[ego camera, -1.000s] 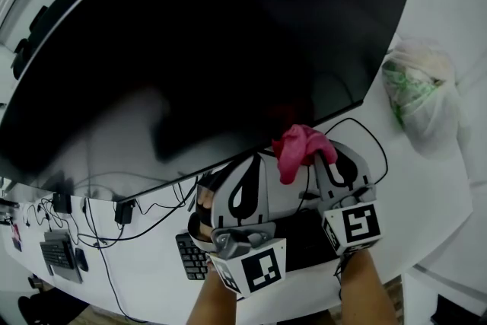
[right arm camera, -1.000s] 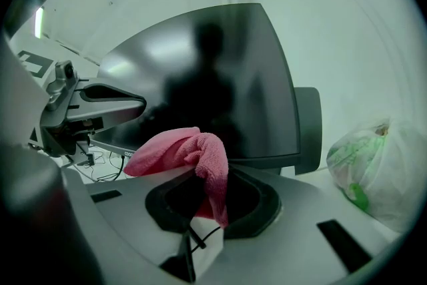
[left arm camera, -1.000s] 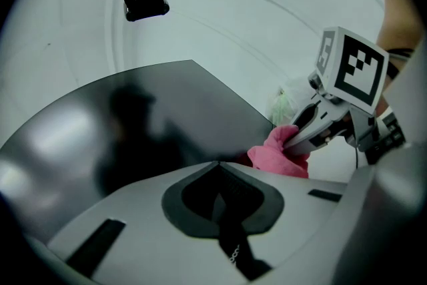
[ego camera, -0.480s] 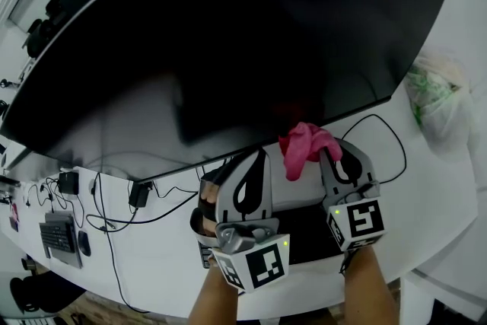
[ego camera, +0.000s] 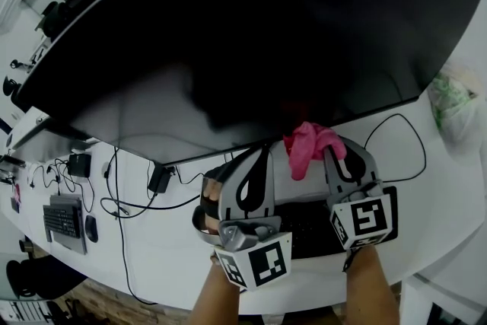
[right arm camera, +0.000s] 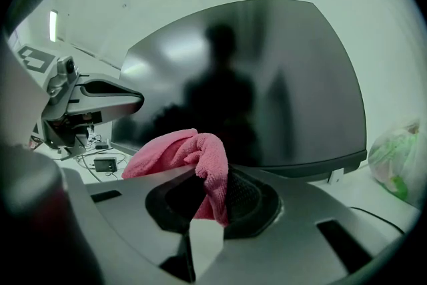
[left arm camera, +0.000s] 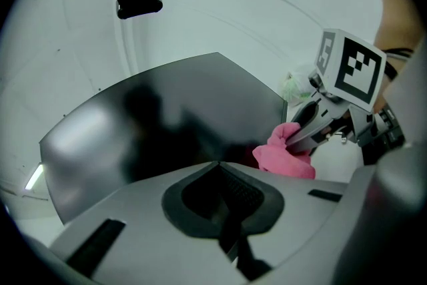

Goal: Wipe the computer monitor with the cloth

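A large dark monitor [ego camera: 228,34] fills the upper head view, its screen off and reflecting a person's outline. My right gripper [ego camera: 329,147] is shut on a pink cloth [ego camera: 310,144], which bunches out of the jaws just below the monitor's lower edge. The right gripper view shows the cloth [right arm camera: 193,160] pinched between the jaws with the monitor [right arm camera: 267,83] right ahead. My left gripper [ego camera: 262,156] hovers beside it, shut with nothing in it, pointing at the same lower edge. From the left gripper view the cloth [left arm camera: 288,155] and the right gripper [left arm camera: 313,130] appear at the right.
A black keyboard [ego camera: 312,228] lies under my hands on the white desk [ego camera: 144,255]. Cables and a power adapter [ego camera: 158,180] trail to the left, near a second keyboard [ego camera: 62,222] and mouse. A white plastic bag [ego camera: 455,99] sits at the right.
The head view has shifted so the monitor sits further right and higher; both grippers stay close under its lower edge, the right still shut on the cloth.
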Demonstrator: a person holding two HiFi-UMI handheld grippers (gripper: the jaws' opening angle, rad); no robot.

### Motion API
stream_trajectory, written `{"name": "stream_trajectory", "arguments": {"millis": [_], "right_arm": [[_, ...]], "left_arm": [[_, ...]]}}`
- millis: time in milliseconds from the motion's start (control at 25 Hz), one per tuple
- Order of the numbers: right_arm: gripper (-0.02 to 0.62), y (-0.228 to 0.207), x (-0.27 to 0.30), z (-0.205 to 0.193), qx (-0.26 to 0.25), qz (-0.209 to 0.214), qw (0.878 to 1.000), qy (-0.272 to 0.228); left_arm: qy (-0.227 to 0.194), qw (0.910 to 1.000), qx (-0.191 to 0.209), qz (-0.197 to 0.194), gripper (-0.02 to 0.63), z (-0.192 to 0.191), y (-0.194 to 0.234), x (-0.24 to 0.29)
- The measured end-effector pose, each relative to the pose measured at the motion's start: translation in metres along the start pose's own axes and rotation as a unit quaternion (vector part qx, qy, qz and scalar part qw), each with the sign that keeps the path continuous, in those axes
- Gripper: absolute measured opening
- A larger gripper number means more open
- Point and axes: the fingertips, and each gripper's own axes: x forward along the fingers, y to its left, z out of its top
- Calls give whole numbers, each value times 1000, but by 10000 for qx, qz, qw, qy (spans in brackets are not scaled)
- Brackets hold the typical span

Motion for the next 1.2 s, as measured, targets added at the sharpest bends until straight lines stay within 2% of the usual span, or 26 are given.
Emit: {"name": "stream_trajectory", "arguments": {"millis": [320, 1200], "right_arm": [[67, 34, 9, 10, -39, 202, 9998, 12], [67, 174, 53, 6, -33, 844, 9964, -9]], "left_arm": [[188, 9996, -78, 195, 8, -19, 24, -20], [703, 9954, 40, 651, 8, -110, 91, -92]]}}
